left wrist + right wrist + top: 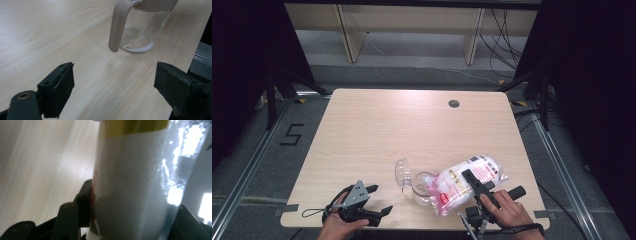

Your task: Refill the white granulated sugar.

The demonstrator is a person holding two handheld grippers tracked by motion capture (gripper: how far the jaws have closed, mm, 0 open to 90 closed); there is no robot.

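Note:
A clear plastic bag (486, 167) of white grains, printed in red and yellow, lies tilted at the table's front right, its left end against the mouth of a glass jug (421, 189). My right gripper (470, 183) is shut on the bag (140, 195), one jaw on each side. In the left gripper view the jug (142, 32) has a beige handle (117, 27) and a thin layer of white grains on its bottom. My left gripper (380, 199) rests at the front left, open and holding nothing, its jaws (115, 82) pointing at the jug.
A clear glass lid (402, 171) lies just left of the jug. The wooden table (387, 125) has a cable hole (454, 103) at the back right. Its front edge runs close to both hands. Beyond the table stand shelf legs and cables.

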